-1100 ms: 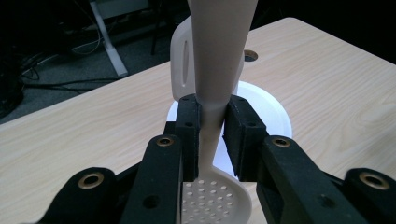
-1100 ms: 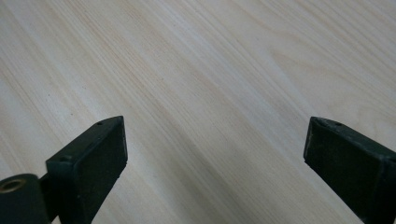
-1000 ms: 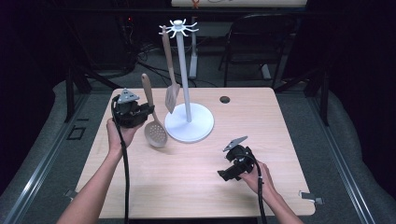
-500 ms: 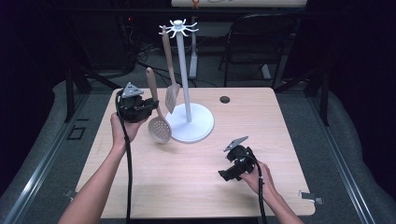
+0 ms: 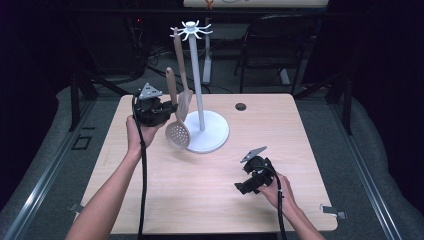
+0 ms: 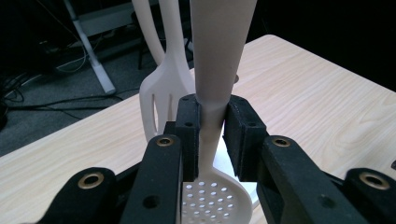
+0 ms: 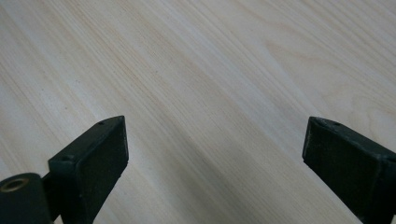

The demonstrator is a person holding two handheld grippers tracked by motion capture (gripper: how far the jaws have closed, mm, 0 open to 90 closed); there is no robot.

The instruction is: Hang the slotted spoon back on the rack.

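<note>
My left gripper (image 5: 167, 107) is shut on the neck of a beige skimmer spoon (image 5: 177, 134), held upright with the perforated bowl down and the handle up. In the left gripper view the jaws pinch the skimmer's neck (image 6: 211, 123) just above the holed bowl (image 6: 210, 198). A beige slotted spatula (image 5: 183, 95) hangs from the white utensil stand (image 5: 195, 75) just beyond; it shows behind the skimmer as the spatula (image 6: 161, 88). My right gripper (image 5: 242, 187) rests low over the table at the front right, jaws wide open over bare wood (image 7: 215, 116).
The stand's round white base (image 5: 212, 135) sits on the light wooden table (image 5: 210, 195) left of centre. A small dark round cap (image 5: 241, 106) lies at the back. A chair and cables stand beyond the table's far edge.
My left gripper has carried the skimmer up and to the right, closer to the stand and the hanging spatula. The right gripper has stayed put.
</note>
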